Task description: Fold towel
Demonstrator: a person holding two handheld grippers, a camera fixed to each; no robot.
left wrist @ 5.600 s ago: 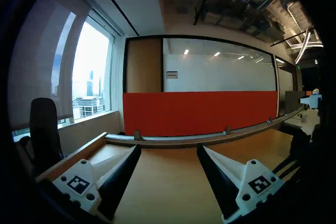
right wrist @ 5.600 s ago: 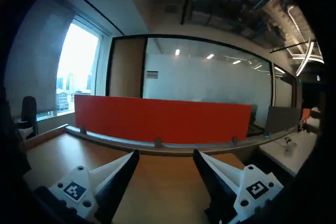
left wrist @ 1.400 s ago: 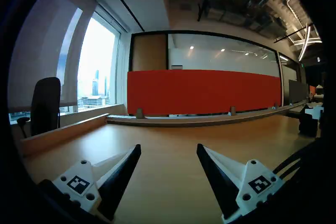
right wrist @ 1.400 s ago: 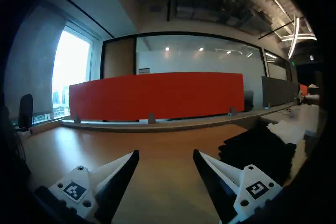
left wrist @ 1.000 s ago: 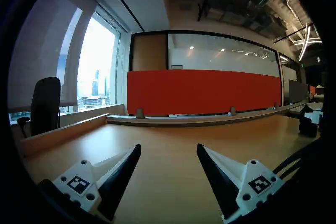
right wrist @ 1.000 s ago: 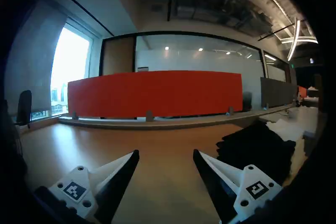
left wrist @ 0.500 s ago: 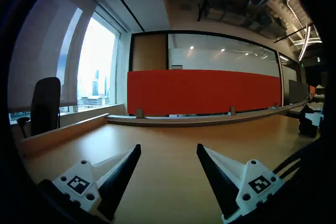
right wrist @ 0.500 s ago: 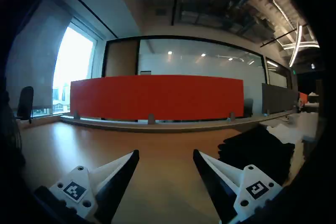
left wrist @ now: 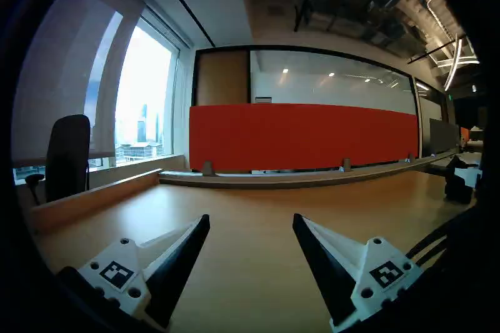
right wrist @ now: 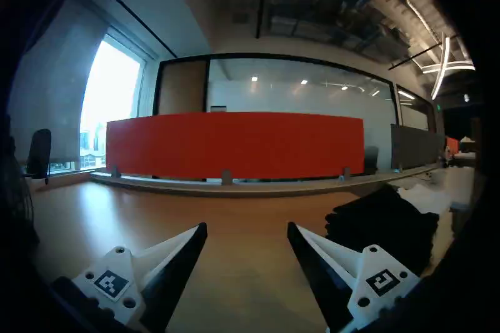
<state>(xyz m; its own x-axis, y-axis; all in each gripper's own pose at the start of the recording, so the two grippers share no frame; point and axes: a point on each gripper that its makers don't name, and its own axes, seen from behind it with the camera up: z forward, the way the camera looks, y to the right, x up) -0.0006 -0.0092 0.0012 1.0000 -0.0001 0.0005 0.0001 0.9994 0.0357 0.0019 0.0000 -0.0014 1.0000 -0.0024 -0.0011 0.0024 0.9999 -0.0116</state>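
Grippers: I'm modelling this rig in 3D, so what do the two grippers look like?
The left gripper and right gripper look alike: two white wedge-shaped fingers tapering to points, with black inner faces. Each finger carries a square black-and-white marker and small round holes. Black cables run beside the left one.

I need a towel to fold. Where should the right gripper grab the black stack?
Likely the top layer at the near-left corner of the black stack, approached from its left over the table: the stack lies flat, right of the open right gripper, with that corner nearest. Layers blur together.
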